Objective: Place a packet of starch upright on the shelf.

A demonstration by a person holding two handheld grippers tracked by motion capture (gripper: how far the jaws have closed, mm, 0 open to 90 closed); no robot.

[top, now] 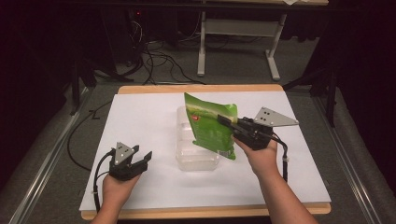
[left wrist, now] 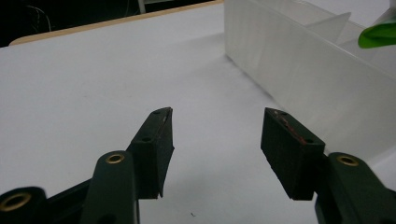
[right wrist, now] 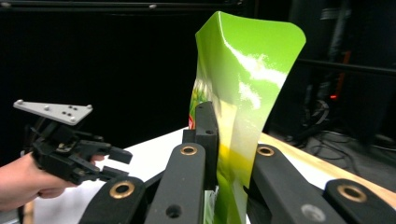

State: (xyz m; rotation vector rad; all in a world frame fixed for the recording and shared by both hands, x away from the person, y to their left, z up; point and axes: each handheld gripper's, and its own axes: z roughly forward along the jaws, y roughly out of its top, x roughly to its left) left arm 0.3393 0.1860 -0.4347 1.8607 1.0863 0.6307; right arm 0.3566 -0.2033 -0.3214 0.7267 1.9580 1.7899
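Note:
A green snack bag (top: 212,127) hangs above a clear plastic bin (top: 196,156) in the middle of the white table. My right gripper (top: 225,121) is shut on the bag's edge and holds it up from the right. In the right gripper view the bag (right wrist: 243,84) stands upright, pinched between the two black jaws. My left gripper (top: 142,157) rests low on the table to the left of the bin, open with nothing between its pads (left wrist: 156,149). The bin's wall (left wrist: 299,70) rises just to the right of those jaws.
The white sheet (top: 140,121) covers a wooden tabletop whose edge (top: 201,87) shows at the back. Cables and a grey table frame (top: 238,32) lie on the floor beyond. The other hand's gripper (right wrist: 74,149) shows at left in the right gripper view.

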